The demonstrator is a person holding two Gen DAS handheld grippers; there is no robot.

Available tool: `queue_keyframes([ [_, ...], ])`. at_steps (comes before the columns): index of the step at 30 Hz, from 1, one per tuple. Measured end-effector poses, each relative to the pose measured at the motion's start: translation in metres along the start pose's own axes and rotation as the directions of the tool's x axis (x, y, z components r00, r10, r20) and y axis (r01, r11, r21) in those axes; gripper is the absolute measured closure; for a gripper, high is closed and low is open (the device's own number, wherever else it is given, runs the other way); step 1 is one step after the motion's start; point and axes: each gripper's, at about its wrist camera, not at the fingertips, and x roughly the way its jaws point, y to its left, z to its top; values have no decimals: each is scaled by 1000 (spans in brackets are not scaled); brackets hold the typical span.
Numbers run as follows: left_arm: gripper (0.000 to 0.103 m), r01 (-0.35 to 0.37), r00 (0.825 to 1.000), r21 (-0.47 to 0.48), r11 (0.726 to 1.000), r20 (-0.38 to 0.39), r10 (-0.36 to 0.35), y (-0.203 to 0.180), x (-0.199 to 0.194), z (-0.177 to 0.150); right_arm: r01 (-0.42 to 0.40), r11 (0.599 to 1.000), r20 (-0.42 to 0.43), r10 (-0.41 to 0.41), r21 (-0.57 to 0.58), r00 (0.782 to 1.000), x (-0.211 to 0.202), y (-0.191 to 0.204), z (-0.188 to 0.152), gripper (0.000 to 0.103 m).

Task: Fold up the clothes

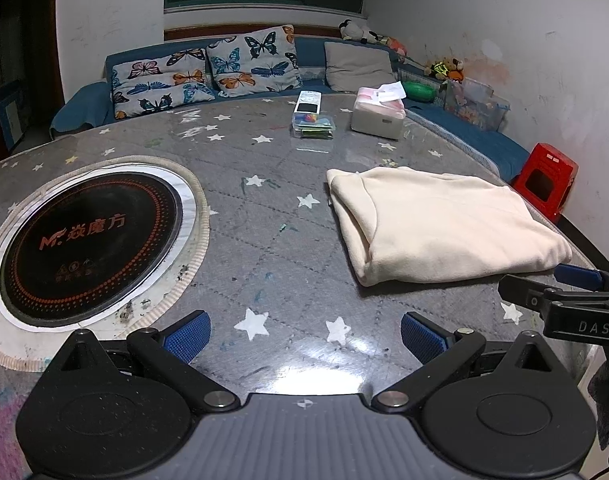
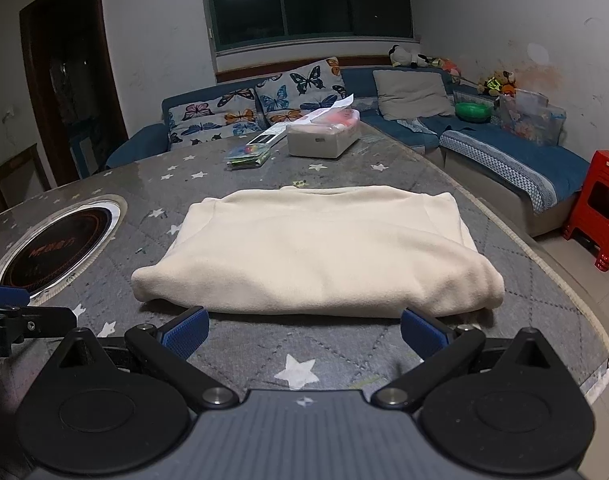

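Nearest the right hand-held gripper point(image 2: 304, 336), whose blue pads are spread wide and empty, the cream garment point(image 2: 316, 252) is seen folded into a thick rectangle on the star-patterned worktop point(image 2: 344, 360). Beside it, the left hand-held gripper point(image 1: 304, 336) is likewise held wide, gripping nothing. Any remaining fold is best made by pinching both near corners evenly, with edges kept aligned.

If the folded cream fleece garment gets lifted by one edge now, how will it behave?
The folded cream fleece garment would probably droop and unfold: its edges look soft and rounded, not creased. It looks bulky yet likely light. Pushed, it may bunch rather than slide on the grey star-patterned table cover.
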Motion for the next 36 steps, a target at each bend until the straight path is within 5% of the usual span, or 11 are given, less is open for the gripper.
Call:
queue_keyframes([
  [36, 0, 13, 999, 45, 999, -37, -12, -13, 10, 1, 17, 1000, -13, -16, 22, 1000, 2, -7, -3, 0],
])
